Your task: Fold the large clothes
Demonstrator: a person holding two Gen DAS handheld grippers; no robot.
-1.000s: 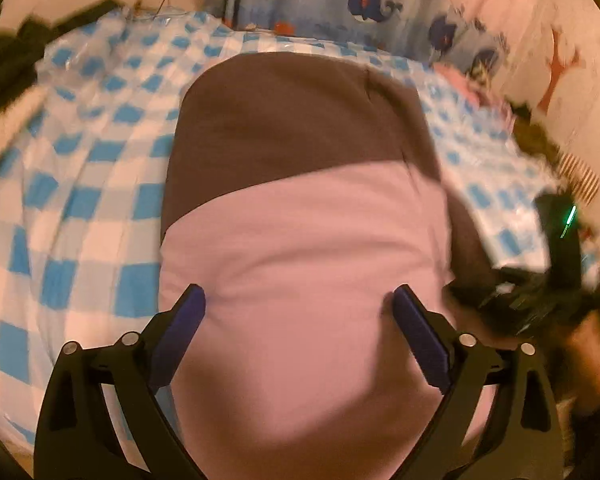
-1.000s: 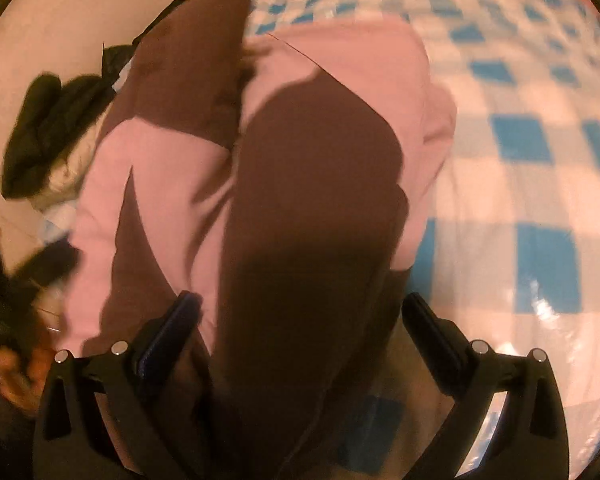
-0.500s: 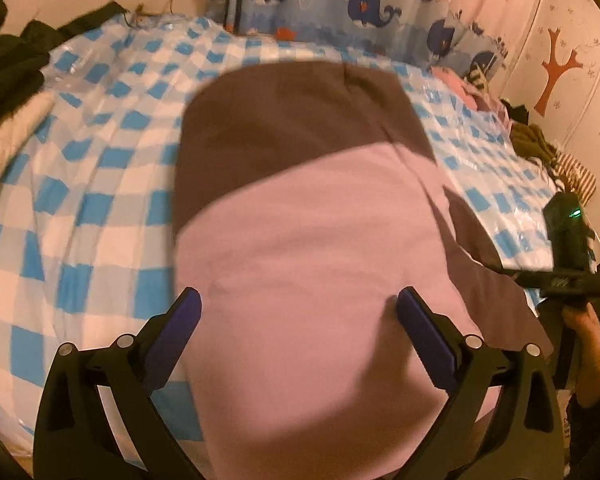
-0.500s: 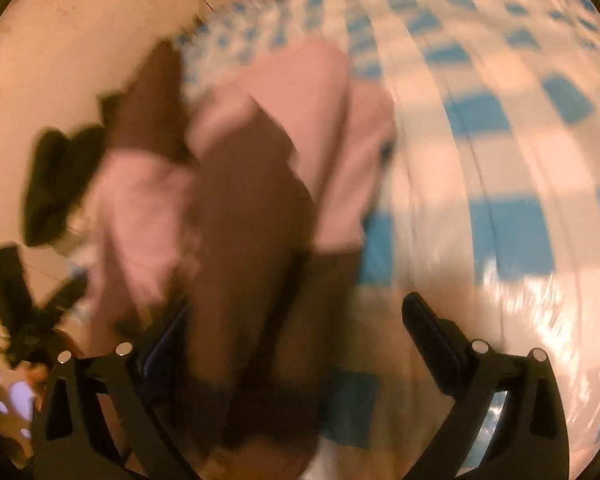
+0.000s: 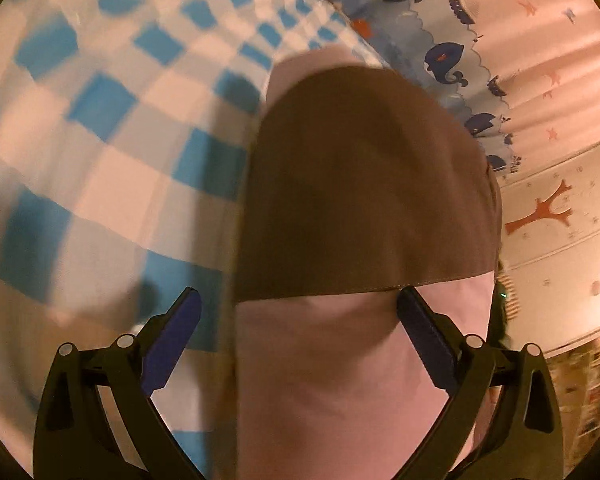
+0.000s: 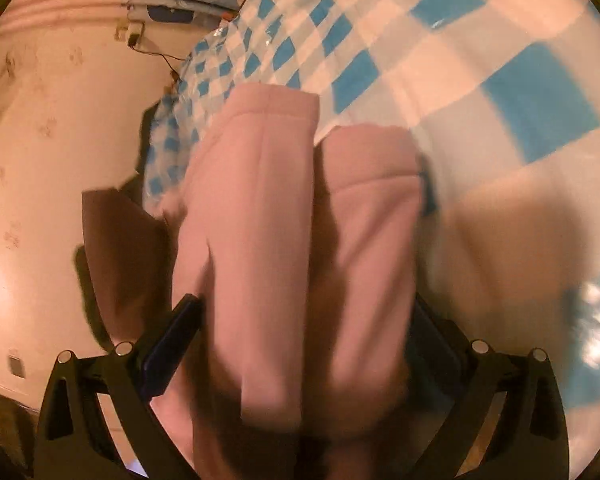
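Note:
A large pink and brown garment lies on a bed with a blue and white checked cover [image 5: 112, 128]. In the left wrist view its brown panel [image 5: 360, 184] sits over pink cloth [image 5: 332, 380], which runs between the fingers of my left gripper [image 5: 298, 320]; the jaws stand wide apart. In the right wrist view two pink folded sleeves or legs [image 6: 260, 220] run between the fingers of my right gripper [image 6: 300, 320], also wide apart, with a brown part [image 6: 116, 240] at the left. Whether either gripper touches the cloth is unclear.
A whale-print curtain [image 5: 440, 52] hangs behind the bed. A wall with a red tree sticker [image 5: 540, 212] stands at the right. In the right wrist view a pale wall [image 6: 60, 120] with a cable [image 6: 156, 52] lies left of the checked cover [image 6: 500, 80].
Both views have swung. The left camera now sees the brown panel close up and the garment narrower. The right camera now sees pink folded parts on top where brown cloth lay before.

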